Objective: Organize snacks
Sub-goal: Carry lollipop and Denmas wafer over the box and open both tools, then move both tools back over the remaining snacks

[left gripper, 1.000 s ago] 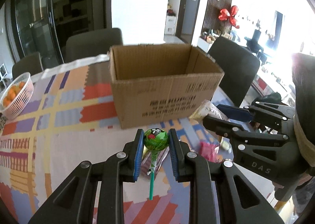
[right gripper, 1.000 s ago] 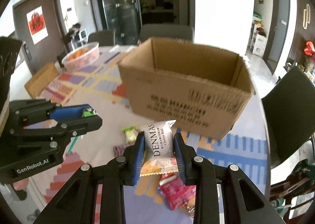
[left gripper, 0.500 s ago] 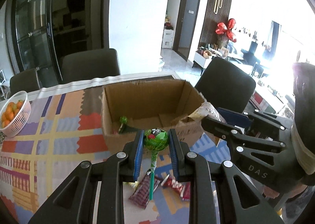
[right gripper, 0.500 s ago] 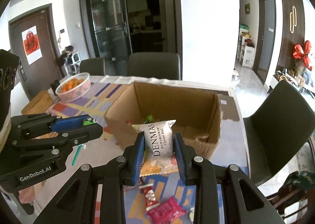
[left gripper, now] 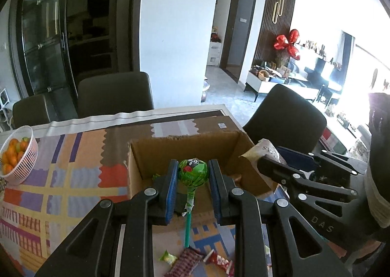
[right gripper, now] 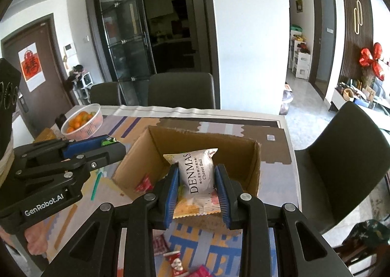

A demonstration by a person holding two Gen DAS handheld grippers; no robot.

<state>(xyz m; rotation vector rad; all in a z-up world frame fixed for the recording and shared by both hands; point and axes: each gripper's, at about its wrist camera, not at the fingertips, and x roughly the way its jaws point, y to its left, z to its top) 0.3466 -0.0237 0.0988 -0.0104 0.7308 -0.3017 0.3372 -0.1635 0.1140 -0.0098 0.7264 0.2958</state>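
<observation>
The left gripper (left gripper: pixel 192 180) is clamped on the wrapped head of a green lollipop (left gripper: pixel 192 172), held above the near edge of the cardboard box (left gripper: pixel 185 145), stick hanging down; it looks light, hard and round under a slick wrapper, so the head seems the surer hold, the thin stick likely to swivel. To its right, the right gripper (right gripper: pixel 197 190) pinches a white snack packet (right gripper: pixel 198 178) across its middle, above the box's near right corner. The packet appears light, soft and crushable, so only a gentle squeeze on the flat sides suits it.
</observation>
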